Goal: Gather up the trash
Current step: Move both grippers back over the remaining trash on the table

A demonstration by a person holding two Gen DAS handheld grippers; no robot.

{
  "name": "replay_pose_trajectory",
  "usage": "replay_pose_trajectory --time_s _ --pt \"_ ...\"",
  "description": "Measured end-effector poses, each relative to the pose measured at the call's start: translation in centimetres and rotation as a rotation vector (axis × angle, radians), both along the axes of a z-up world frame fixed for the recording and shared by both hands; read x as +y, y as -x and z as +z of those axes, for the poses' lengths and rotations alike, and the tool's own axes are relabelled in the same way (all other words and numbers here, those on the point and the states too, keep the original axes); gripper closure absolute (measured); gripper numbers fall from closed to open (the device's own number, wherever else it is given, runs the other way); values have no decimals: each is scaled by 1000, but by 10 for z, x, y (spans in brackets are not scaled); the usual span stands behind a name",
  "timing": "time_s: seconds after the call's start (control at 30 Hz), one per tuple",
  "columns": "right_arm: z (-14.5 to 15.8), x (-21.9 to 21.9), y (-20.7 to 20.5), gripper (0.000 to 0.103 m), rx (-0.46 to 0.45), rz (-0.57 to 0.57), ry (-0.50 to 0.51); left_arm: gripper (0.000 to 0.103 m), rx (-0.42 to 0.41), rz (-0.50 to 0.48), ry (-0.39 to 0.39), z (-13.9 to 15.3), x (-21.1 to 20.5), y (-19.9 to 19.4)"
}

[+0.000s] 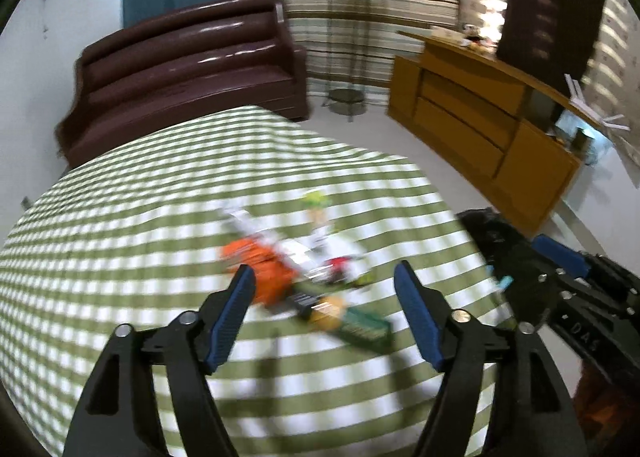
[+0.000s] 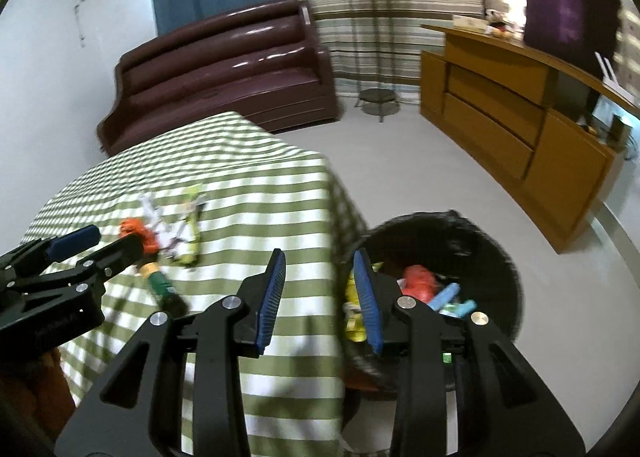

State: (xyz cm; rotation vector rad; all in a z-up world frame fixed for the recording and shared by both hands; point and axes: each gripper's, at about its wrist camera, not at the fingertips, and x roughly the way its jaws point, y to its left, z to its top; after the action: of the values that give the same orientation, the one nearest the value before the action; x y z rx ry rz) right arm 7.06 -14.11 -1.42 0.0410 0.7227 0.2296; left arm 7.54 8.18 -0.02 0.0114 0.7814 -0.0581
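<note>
The tabletop (image 1: 120,241) is viewed closely from above by the left wrist camera, faced toward the sofa (image 1: 188,65). From the right wrist, the table edge and bin (image 2: 480,241) are seen; sofa, cabinet (image 1: 480,125) and wrapper pile (image 1: 304,269) are shared.

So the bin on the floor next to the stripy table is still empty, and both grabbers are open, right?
Not quite. The bin is not empty: the right wrist view shows wrappers already lying inside it, red, yellow and light blue. The rest holds: it stands on the floor beside the striped table, and both the left gripper and the right gripper are open.

Home living room: maroon sofa (image 2: 224,69), wooden sideboard (image 2: 516,117), striped curtains (image 2: 412,17).
</note>
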Motion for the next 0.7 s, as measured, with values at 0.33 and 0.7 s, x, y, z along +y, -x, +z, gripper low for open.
replay_pose_trajectory --time_s 0.33,0.7 --pt "-2 62 9 68 19 114 21 32 25 150 -13 -11 85 30" --pt "-9 116 12 68 50 207 55 32 55 264 2 -18 143 49"
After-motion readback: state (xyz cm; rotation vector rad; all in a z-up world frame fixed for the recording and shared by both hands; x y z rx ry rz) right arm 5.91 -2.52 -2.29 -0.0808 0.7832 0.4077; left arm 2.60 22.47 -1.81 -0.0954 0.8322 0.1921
